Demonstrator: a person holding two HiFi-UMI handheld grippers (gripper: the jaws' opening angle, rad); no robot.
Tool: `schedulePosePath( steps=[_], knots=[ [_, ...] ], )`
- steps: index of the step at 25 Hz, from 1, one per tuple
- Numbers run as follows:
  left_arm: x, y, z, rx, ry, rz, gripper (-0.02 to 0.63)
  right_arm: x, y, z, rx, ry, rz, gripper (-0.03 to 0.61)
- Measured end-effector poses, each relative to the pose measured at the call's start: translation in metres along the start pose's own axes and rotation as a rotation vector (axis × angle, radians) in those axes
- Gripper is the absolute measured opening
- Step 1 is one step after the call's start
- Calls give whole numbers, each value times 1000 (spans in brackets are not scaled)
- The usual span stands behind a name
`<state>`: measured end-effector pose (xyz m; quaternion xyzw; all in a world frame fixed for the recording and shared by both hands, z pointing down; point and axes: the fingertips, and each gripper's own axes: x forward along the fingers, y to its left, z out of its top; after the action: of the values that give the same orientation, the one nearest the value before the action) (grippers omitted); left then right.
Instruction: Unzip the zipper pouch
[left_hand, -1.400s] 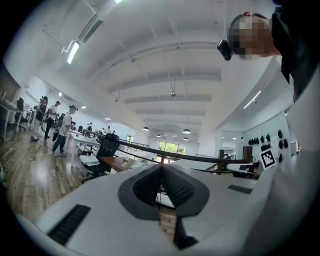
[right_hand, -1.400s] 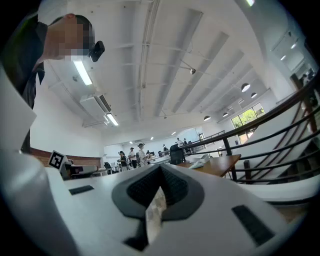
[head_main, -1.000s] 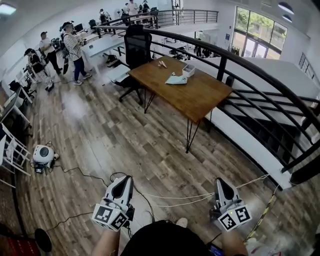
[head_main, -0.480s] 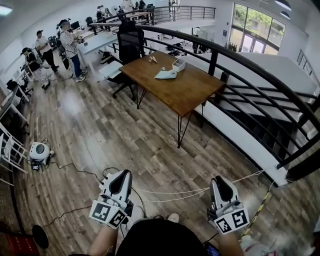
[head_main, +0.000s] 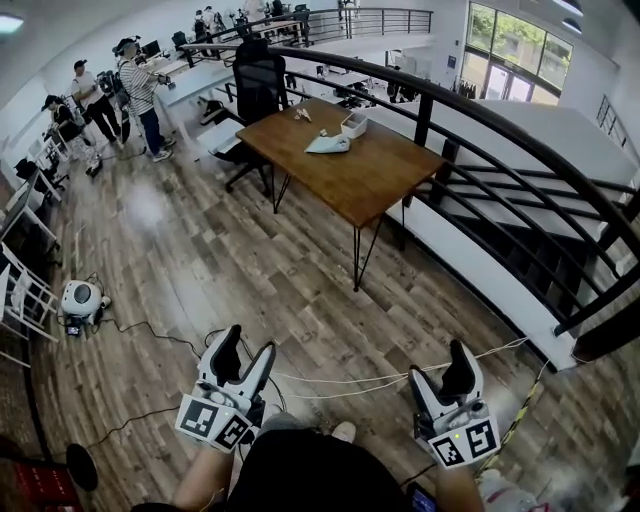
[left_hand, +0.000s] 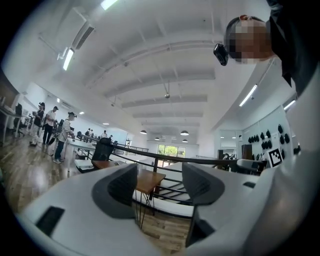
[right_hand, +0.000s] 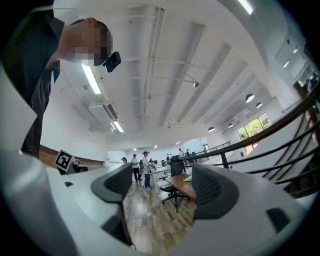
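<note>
So, not really started on the zipper yet. Closest to me, my left gripper (head_main: 247, 346) and right gripper (head_main: 458, 354) hang low over the wood floor (head_main: 300, 290). Both sets of jaws have just popped open wide, with nothing between them but air. Well ahead across the floor is the wooden table (head_main: 375, 185) by the black railing (head_main: 422, 120). The pale flat thing toward its far end looks like the pouch (head_main: 328, 146), just beside a small white box (head_main: 354, 126). I'd call this the approach step. Next I need to walk over, pin the pouch with one gripper and grab the zipper pull with the other. It's too far to make out the pull from here.
</note>
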<state>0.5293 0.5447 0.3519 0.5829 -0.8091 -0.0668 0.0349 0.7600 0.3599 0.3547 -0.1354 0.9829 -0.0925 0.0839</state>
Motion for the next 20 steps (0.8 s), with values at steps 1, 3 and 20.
schedulePosePath(
  steps=[1,3,20],
  knots=[
    [-2,1,0,-3,1,10,275,2,2,-2,1,6,12,359],
    [-5,5,-2,-9,8,29,275,7,6,-7,13,13,34,358],
    [58,95,-22,-58,29,58,272,87,-20,-25,6,54,-57,238]
  ],
)
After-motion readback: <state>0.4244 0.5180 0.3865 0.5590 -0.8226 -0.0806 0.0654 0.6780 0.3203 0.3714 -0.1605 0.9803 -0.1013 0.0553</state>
